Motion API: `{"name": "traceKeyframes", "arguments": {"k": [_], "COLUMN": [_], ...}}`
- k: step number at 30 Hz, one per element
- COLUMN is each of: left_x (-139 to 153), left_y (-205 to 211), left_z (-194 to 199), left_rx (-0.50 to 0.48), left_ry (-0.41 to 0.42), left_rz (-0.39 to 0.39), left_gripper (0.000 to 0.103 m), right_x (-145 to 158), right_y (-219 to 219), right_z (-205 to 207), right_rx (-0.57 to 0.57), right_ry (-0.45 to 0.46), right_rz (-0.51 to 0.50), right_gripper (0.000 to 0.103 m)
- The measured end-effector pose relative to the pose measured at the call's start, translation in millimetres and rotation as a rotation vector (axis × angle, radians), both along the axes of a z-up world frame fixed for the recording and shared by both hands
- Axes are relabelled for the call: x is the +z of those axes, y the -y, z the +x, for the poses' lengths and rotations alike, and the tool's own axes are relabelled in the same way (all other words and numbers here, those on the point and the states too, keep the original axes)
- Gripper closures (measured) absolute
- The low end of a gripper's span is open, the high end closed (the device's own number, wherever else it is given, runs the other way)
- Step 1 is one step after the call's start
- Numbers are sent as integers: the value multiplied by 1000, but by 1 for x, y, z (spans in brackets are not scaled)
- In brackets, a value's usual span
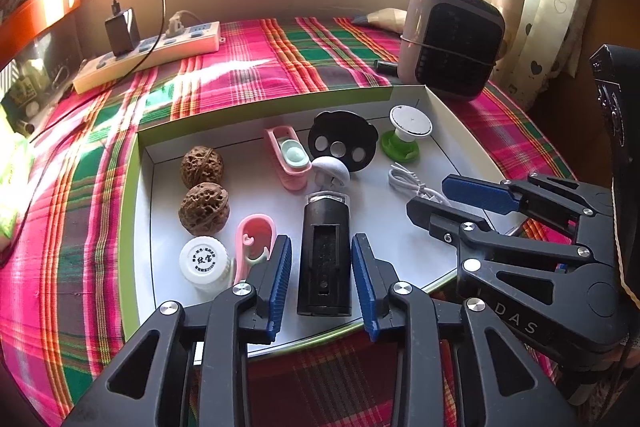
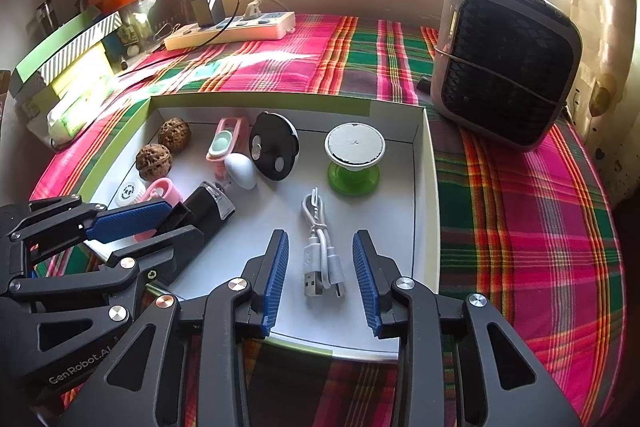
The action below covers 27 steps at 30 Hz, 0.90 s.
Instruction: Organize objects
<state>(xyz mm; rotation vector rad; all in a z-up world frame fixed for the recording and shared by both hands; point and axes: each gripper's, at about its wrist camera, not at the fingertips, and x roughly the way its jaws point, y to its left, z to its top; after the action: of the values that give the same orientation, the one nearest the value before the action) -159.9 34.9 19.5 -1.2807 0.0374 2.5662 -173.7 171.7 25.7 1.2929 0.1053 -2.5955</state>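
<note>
A shallow white box with a green rim [image 1: 132, 211] holds the objects. In the left wrist view my left gripper [image 1: 321, 238] is open, its blue pads on either side of a black oblong device [image 1: 324, 259] lying flat, a thin gap on each side. In the right wrist view my right gripper [image 2: 321, 233] is open around a coiled white USB cable [image 2: 322, 255] on the box floor, not touching it. Also in the box are two walnuts [image 1: 202, 165], a white capped bottle [image 1: 204, 261], pink holders [image 1: 288, 157], a black disc with holes [image 1: 342, 141] and a green-and-white stand [image 1: 404, 133].
The box lies on a pink and green plaid cloth [image 2: 520, 211]. A grey fan heater [image 2: 508, 67] stands behind the box's right corner. A power strip [image 2: 236, 29] with a plugged charger lies at the back left. Stacked boxes [image 2: 68, 67] and an orange tray crowd the left edge.
</note>
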Motion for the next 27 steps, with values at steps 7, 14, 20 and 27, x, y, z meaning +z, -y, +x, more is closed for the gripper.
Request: {"name": "traceKeyframes", "arguments": {"k": [7,14,20,27], "left_x": [2,8,17,29], "left_y": [1,3,8,14], "left_z": [3,14,30,55], "left_rx": [34,56,92,124], "left_ry": [1,-20,-50,-106], "left_rz": [-5,-13,-19,-28], "left_gripper": [72,72,72,72], "right_x": [1,11,18,29], "right_y": [-1,0,-1,-2], "right_z": [3,15,28,50], "right_rx": [-12,-14,-28,-42], "right_ry": [-4,-38,-62,-95], "right_rz": [-22,-23,-39,-76], "right_gripper": [64,57,57,57]}}
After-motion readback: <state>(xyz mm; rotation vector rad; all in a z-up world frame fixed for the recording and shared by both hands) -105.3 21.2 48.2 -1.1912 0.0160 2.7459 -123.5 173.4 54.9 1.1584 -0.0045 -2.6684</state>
